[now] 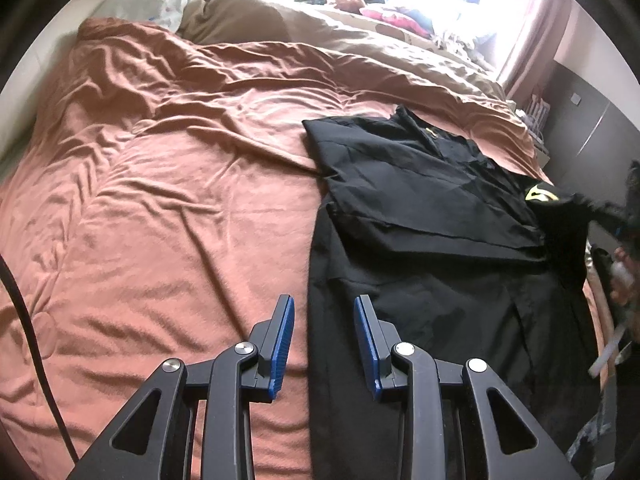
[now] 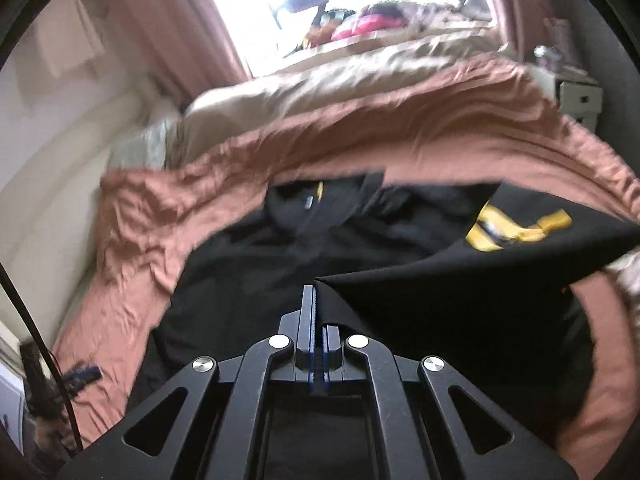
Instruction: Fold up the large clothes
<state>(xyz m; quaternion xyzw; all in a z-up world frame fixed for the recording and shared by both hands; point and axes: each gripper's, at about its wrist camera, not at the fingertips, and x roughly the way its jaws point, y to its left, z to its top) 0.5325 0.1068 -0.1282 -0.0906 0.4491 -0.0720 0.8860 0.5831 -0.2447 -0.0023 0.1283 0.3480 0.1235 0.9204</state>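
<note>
Across the left and middle of the bed, your wrinkled terracotta-brown bedspread (image 1: 160,184) lies bare, with a crumpled beige blanket (image 1: 320,28) heaped along its far edge below the bright window. Your left tool (image 1: 324,344) hangs over the near edge of the bed with its blue-padded jaws partly apart and nothing between them; its right finger sits above the garment's left border. Right of that, your large black garment with yellow printed markings (image 1: 420,208) is spread flat along the right side of the bed, its collar end toward the far edge. At the bed's right edge, your right tool (image 2: 318,320) has its jaws pressed together on a corner of the black cloth, and a flap with a yellow emblem is lifted clear of the layer below.
</note>
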